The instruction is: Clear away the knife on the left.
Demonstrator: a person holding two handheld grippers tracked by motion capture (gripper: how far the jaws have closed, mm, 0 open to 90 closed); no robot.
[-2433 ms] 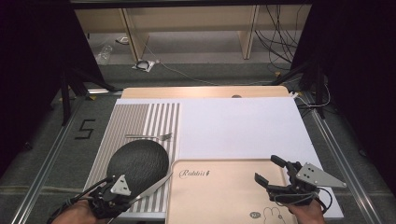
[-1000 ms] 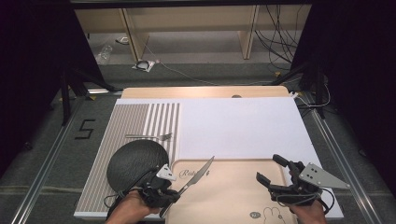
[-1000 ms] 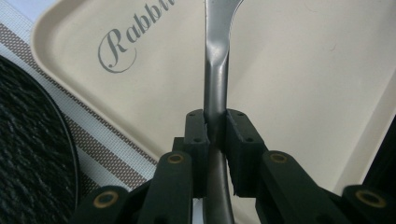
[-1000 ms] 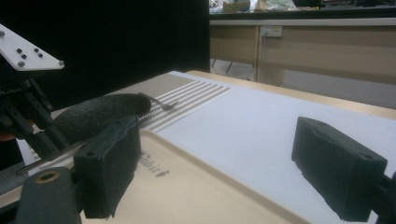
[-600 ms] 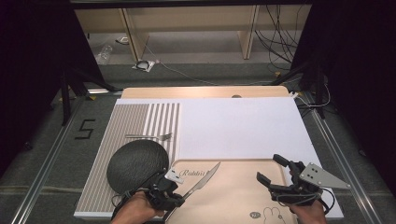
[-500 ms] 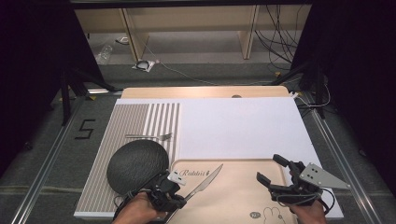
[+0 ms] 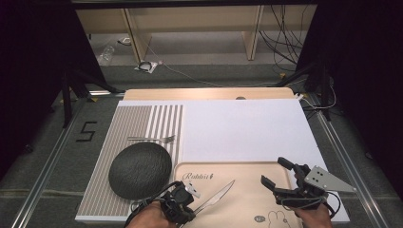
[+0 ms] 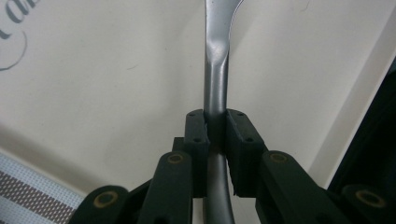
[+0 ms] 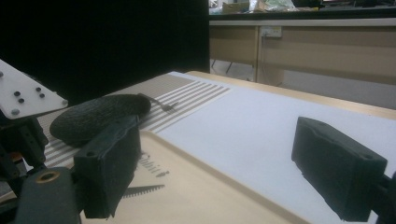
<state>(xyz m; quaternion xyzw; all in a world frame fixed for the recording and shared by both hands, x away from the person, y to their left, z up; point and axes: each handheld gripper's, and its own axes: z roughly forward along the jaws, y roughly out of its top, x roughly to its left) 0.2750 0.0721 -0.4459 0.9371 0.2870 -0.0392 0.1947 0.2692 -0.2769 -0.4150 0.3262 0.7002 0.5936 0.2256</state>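
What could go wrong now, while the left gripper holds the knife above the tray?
1. The left gripper clamps the knife only at its thin handle, so the long blade could swing or slip out.
2. The blade tip points toward the open right gripper, so moving further that way could strike it.
3. If lowered tilted, the serrated edge could scratch the tray.

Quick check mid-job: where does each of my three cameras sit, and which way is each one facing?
High view: above the person's side, facing forward and down on the table; both hands and grippers enter below.
Left gripper view: rides the left gripper, looking along shut jaws at the knife over the tray.
Right gripper view: along open jaws, across the tray toward the dark plate.
Shared: knife, tray.
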